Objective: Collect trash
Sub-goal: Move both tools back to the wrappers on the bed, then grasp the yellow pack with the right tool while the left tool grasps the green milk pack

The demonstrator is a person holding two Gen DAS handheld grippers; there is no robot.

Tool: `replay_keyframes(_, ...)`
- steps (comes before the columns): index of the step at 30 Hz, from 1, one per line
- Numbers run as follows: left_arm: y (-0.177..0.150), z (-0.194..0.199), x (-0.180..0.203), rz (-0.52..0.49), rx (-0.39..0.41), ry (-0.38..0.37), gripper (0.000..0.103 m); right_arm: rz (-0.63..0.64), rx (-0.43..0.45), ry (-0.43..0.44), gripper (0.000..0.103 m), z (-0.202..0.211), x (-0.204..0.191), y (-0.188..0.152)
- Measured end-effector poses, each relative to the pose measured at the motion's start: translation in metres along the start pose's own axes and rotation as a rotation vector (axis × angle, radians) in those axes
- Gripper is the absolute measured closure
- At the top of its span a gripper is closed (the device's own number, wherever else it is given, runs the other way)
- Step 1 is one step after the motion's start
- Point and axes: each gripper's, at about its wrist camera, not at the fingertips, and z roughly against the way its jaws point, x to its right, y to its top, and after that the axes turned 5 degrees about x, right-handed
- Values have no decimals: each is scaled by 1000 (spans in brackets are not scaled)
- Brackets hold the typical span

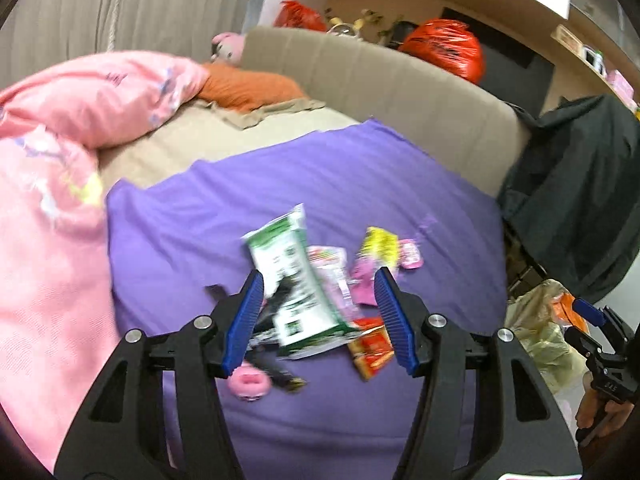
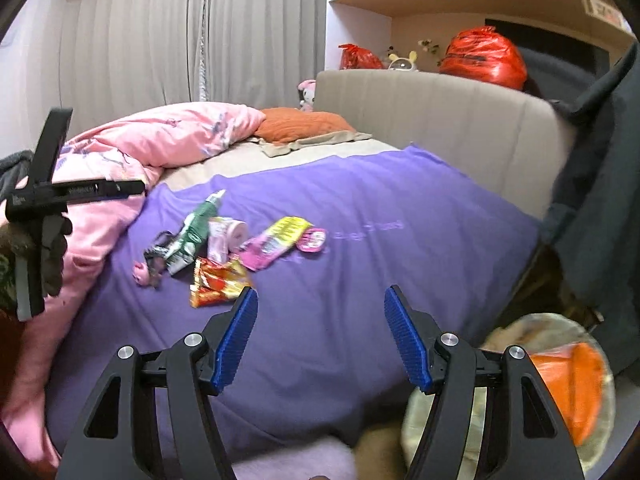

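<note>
Several wrappers lie on a purple cloth (image 1: 320,184) on the bed. A green and white packet (image 1: 296,280) lies in the middle, with a red and gold wrapper (image 1: 372,346), a pink and yellow packet (image 1: 374,258), a pink round lid (image 1: 249,384) and a dark wrapper around it. My left gripper (image 1: 320,292) is open and hovers just above the green packet, its jaws either side of it. My right gripper (image 2: 320,312) is open and empty above the cloth, to the right of the pile; the red and gold wrapper (image 2: 218,282) lies just ahead of its left finger.
A pink quilt (image 1: 60,160) lies on the left of the bed, with an orange pillow (image 1: 248,88) and a beige headboard (image 1: 400,92) behind. A trash bag (image 2: 560,380) with orange waste stands by the bed's right side. Dark clothing (image 1: 580,184) hangs at the right.
</note>
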Motion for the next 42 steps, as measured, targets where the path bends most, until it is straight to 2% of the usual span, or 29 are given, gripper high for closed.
replay_keyframes(5, -5, -16, -28, 82, -16, -10, 48, -36, -8, 31, 41, -30, -28, -3)
replay_keyframes(11, -10, -32, -40, 107, -52, 0, 47, -38, -56, 101, 41, -66, -60, -12)
replay_keyframes(14, -10, -32, -42, 107, -52, 9, 42, -44, -65, 150, 41, -79, -69, -17)
replay_keyframes(19, -9, -30, -45, 113, -46, 1, 42, -4, -95, 173, 41, -108, -80, -24)
replay_keyframes(25, -10, -34, -33, 68, -9, -82, 42, -29, -112, 171, 41, -143, -63, -24)
replay_keyframes(30, -8, -50, -28, 58, 18, -64, 42, -148, -151, 158, 41, -184, -37, -10)
replay_keyframes(35, -8, -65, -45, 114, 11, -21, 42, -246, -178, 135, 42, -231, -28, 7)
replay_keyframes(37, -8, -66, -55, 141, 8, -9, 42, -298, -214, 141, 42, -255, -27, 14)
replay_keyframes(38, -8, -67, -59, 152, 7, -6, 42, -315, -245, 137, 44, -267, -28, 16)
replay_keyframes(39, -8, -67, -63, 161, 7, -6, 42, -318, -276, 127, 53, -279, -31, 17)
replay_keyframes(41, -8, -67, -69, 172, 7, -9, 42, -273, -303, 115, 62, -291, -38, 20)
replay_keyframes(42, -8, -66, -71, 177, 9, -11, 42, -255, -293, 118, 73, -290, -39, 22)
